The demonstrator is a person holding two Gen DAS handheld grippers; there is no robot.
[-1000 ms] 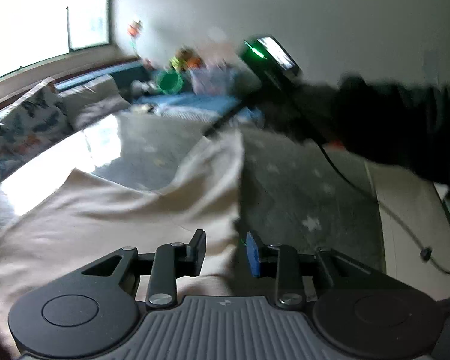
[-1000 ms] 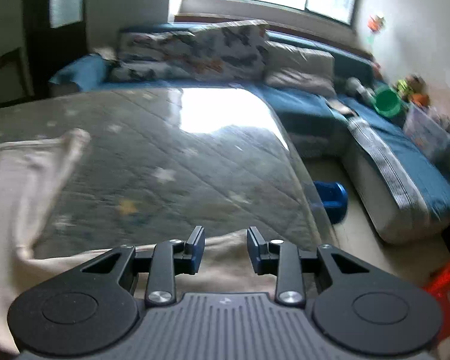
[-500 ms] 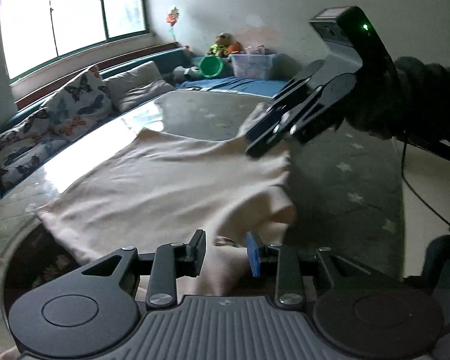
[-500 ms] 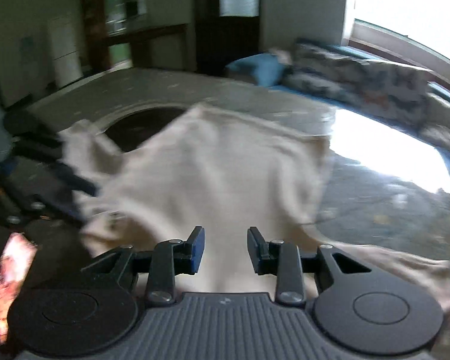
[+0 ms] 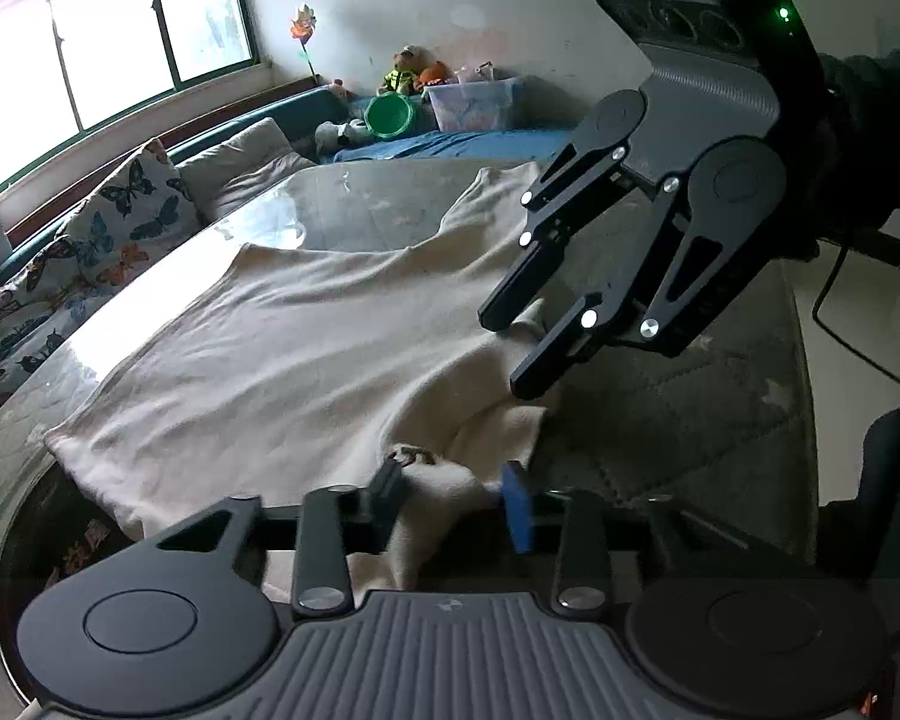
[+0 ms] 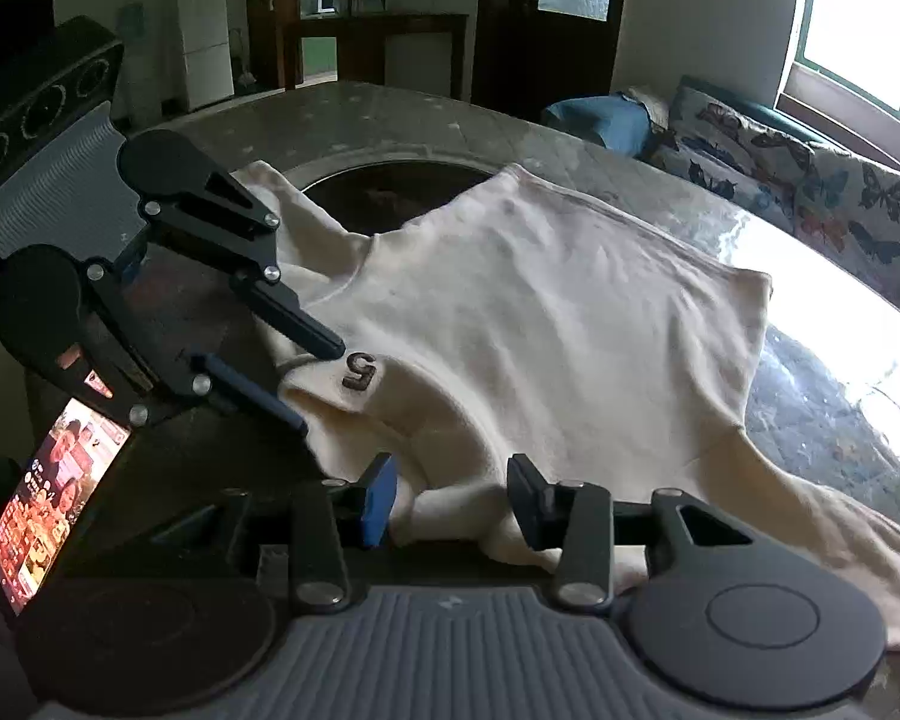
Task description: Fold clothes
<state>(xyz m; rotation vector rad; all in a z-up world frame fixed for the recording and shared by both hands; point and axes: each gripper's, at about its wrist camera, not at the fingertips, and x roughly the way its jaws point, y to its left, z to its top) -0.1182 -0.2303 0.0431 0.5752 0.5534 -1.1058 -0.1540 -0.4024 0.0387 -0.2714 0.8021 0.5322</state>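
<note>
The cream shirt [image 6: 540,324] lies spread across the table [image 6: 840,420], its length running away from both grippers, sleeve trailing right. The left gripper [image 5: 453,489] and right gripper [image 6: 453,495] stand at its near edge, jaws parted, bunched fabric between them, not pinched. Both are equally near.

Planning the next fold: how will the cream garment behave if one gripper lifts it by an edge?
Probably floppy: the cream garment already lies in soft wrinkles and bunches between the right gripper fingers. It will likely drape and drag across the glossy table rather than hold shape.
</note>
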